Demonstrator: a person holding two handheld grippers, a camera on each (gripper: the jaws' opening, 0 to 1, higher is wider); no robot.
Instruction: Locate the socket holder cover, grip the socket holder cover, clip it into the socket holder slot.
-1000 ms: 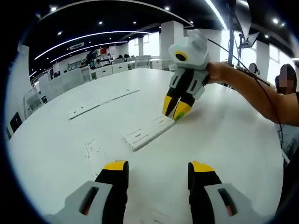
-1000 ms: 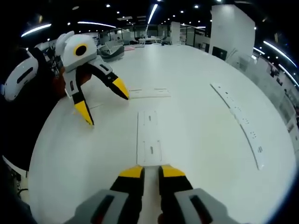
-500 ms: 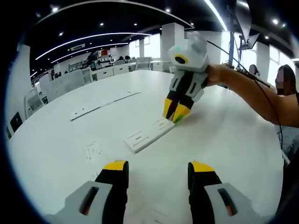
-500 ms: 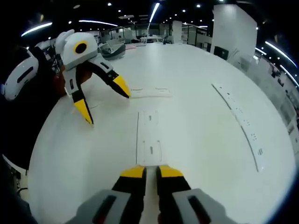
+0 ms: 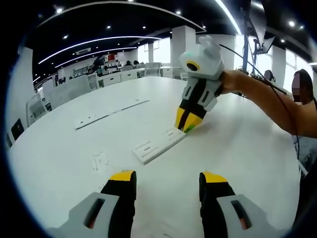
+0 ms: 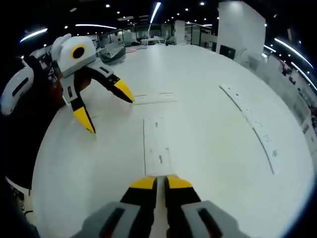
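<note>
The socket holder cover (image 5: 157, 144) is a flat white plate with small slots, lying on the white table (image 5: 237, 148). My right gripper (image 5: 187, 122) comes in from the right in the left gripper view and is shut on the cover's far end. In the right gripper view its jaws (image 6: 161, 182) pinch the near end of the cover (image 6: 155, 144), which stretches away from them. My left gripper (image 5: 166, 179) is open with nothing between its jaws, a short way from the cover. It also hangs open above the table (image 6: 208, 89) as the left gripper (image 6: 104, 106).
A long white socket strip (image 5: 110, 112) lies at the back left; in the right gripper view this strip (image 6: 253, 125) runs along the right. A small flat white piece (image 5: 99, 160) lies near the left gripper, and another piece (image 6: 154, 97) lies beyond the cover. A person's arm (image 5: 267, 99) holds the right gripper.
The right gripper's jaws have drawn closer together on the cover's end, and the gripper has shifted slightly. The left gripper has stayed open and nearly still.
</note>
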